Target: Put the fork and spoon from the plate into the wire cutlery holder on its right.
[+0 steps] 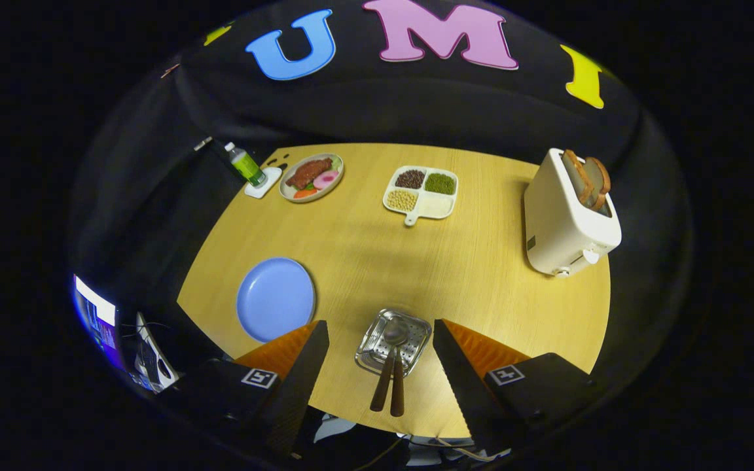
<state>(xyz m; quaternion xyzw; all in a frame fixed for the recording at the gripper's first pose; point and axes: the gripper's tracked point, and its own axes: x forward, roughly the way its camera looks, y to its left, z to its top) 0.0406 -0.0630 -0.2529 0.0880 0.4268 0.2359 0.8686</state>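
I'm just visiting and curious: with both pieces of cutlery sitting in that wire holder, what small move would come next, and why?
Probably just draw the gripper back and up, away from the table. Its fingers stand wide open, gripping nothing. The fork and spoon already lie in the wire cutlery holder between the fingers, and the blue plate is bare, so nothing seems left to carry.

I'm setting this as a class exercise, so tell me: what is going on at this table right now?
A hand-held gripper hangs open above the wooden table, holding nothing. Between its fingers stands the wire cutlery holder, with the spoon and a second brown-handled utensil, likely the fork, already inside. The blue plate to its left is bare.
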